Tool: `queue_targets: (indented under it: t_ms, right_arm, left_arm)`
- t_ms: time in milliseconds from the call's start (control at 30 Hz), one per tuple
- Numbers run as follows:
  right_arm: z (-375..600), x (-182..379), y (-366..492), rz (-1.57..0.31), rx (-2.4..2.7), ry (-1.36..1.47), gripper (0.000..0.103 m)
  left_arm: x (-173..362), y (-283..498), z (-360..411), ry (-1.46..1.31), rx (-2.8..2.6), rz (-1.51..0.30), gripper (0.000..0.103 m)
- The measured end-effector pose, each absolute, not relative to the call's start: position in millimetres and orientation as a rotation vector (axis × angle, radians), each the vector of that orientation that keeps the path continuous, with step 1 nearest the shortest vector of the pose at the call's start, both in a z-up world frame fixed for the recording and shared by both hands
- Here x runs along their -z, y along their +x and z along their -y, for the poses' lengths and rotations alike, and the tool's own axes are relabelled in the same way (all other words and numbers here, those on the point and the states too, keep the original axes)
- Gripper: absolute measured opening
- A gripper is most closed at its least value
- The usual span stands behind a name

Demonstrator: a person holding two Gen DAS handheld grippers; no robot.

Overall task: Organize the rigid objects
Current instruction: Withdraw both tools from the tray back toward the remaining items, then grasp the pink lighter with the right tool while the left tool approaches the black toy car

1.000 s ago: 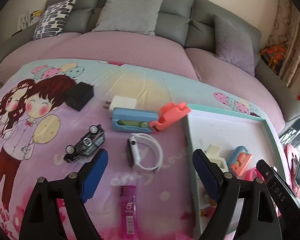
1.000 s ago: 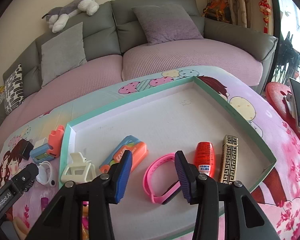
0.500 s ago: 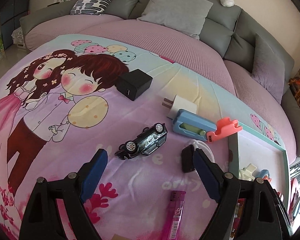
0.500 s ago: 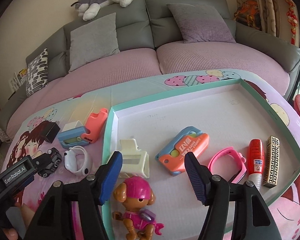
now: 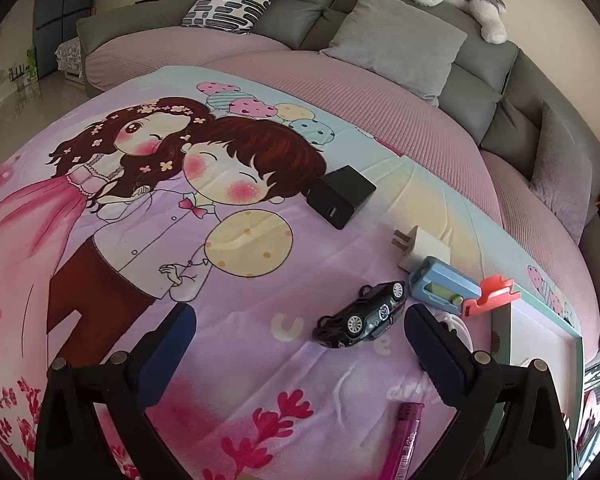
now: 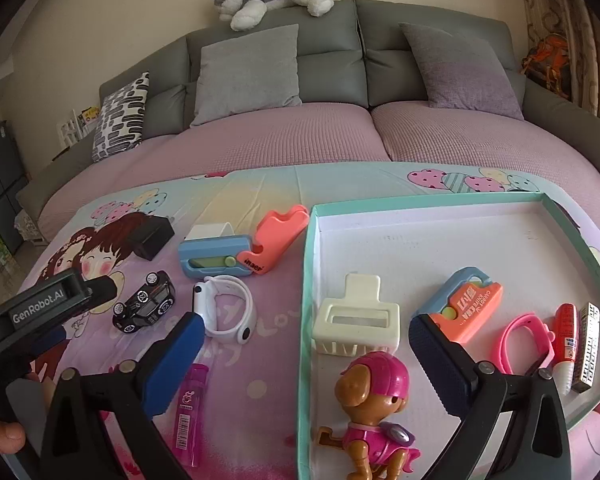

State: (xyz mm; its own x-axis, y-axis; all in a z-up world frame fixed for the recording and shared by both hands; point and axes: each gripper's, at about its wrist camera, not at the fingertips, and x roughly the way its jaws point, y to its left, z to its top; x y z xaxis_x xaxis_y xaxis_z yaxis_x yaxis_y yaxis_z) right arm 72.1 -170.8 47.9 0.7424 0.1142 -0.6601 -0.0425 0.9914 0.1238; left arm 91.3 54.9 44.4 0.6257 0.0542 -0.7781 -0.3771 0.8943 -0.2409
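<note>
Both tongs have just been opening and now stand wide, with nothing between their blue pads. The left tongs (image 5: 298, 342) hang over the cartoon-printed cloth covering the surface (image 5: 148, 264). The small black toy car (image 5: 362, 316) lies on the cloth just inside the pad at 3 o'clock, apart from it. At 12 o'clock from the car sits a black square charger block (image 5: 340, 196); at 1 o'clock a white plug adapter (image 5: 420, 250) touches a light-blue rectangular case (image 5: 442, 290), and a coral plastic holder (image 5: 494, 298) lies against the case's far end, beside the teal rim of the tray. A magenta translucent lighter (image 5: 402, 436) lies at 5 o'clock, near the frame's lower edge.

The right tongs (image 6: 304, 348) straddle the left wall of the shallow white tray with teal rim (image 6: 428, 200). Inside the tray lie a cream plastic hair claw (image 6: 356, 320), a pink-helmeted brown puppy figure (image 6: 374, 400) at 6 o'clock from it, an orange-and-blue utility cutter (image 6: 466, 306), a pink silicone wristband (image 6: 524, 340), a red-and-white tube (image 6: 564, 340) and a black-and-gold patterned lighter (image 6: 588, 346) at the 3 o'clock side. Outside, at 9 o'clock of the tray, a white smartwatch with looped strap (image 6: 226, 308) lies near the left pad. The left device's black body is seen at the 9 o'clock edge, with a fingertip (image 6: 2, 436) below it.
</note>
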Motion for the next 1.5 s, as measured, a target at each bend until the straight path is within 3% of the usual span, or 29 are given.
queue_targets:
  t_ms: [533,800,933,1067,1267,1500]
  right_arm:
    - [134,-46,68,-0.765,-0.211,0.069,0.103]
    - [126,-38,69,-0.817,-0.242,0.052,0.103]
    - [122,-34,70,-0.844,-0.265,0.051,0.095]
    - [117,-28,71,-0.882,-0.281,0.033,0.075]
    - [111,-20,72,-0.937,-0.323,0.031,0.055]
    - [104,-12,70,-1.002,-0.298,-0.021,0.055]
  left_arm:
    - [-46,86,-79,-0.402,-0.305,-0.866,0.103]
    - [-24,97,-66,-0.315,-0.255,-1.003,0.103]
    - [-21,97,-62,-0.299,-0.241,-1.018,0.103]
    - [-19,97,-62,-0.297,-0.233,-1.034,0.103]
    - [-21,97,-61,-0.289,-0.233,-1.035,0.103]
    - [-21,98,-58,-0.286,-0.210,-1.041,0.103]
